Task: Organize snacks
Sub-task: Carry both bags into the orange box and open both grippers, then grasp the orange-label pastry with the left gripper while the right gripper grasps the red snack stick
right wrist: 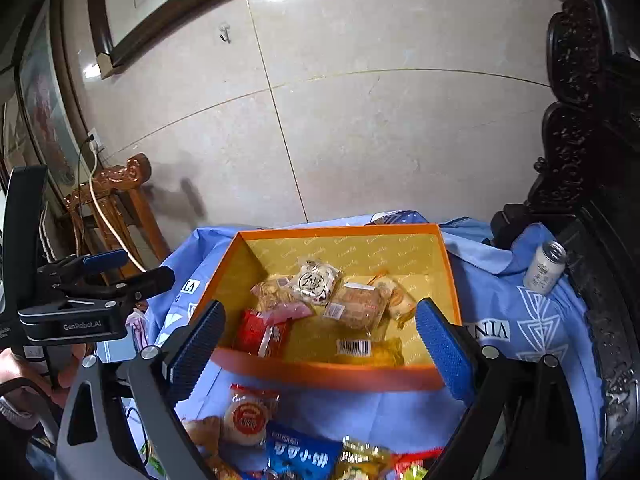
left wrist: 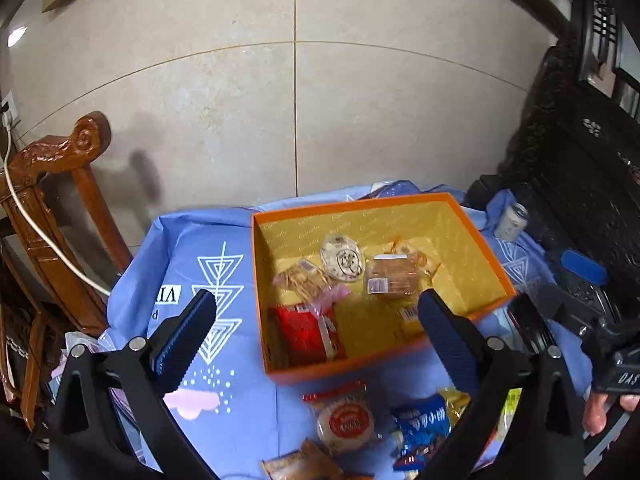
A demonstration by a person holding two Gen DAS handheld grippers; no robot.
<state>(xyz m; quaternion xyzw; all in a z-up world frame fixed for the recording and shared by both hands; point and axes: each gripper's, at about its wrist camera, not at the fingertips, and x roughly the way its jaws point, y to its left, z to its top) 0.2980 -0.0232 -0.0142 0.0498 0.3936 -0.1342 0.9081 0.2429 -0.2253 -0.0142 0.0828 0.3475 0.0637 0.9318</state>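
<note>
Both wrist views look down on a blue cloth [left wrist: 224, 360] bearing an orange box [left wrist: 486, 248]. The left gripper [left wrist: 318, 328] hangs above the box's near-left part with jaws spread wide and nothing between them; the right gripper [right wrist: 320, 340] hangs above the near wall of the box [right wrist: 332, 376], likewise spread and empty.

Inside the box lie several wrapped snacks: a red packet [right wrist: 260, 332] at the near-left, a round white cake [right wrist: 316, 280] farther back, a brown pastry [right wrist: 360, 304] beside it, and a yellow pack [right wrist: 368, 350] with a barcode against the near wall. Loose snacks remain on the cloth in front of the box: a round red-label cake [right wrist: 246, 420], a blue bag [right wrist: 298, 456] just to its right, and a gold-wrapped piece [right wrist: 362, 460] beyond that. A white can [right wrist: 544, 266] stands tilted on the cloth, well apart to the right.

Judged stage: part-way through, between a placement and the next pick. The next move likely calls for lowering one gripper to a loose snack, the red-label cake being the most exposed, closing across its width, then lifting it clear of the box's near wall before release.
</note>
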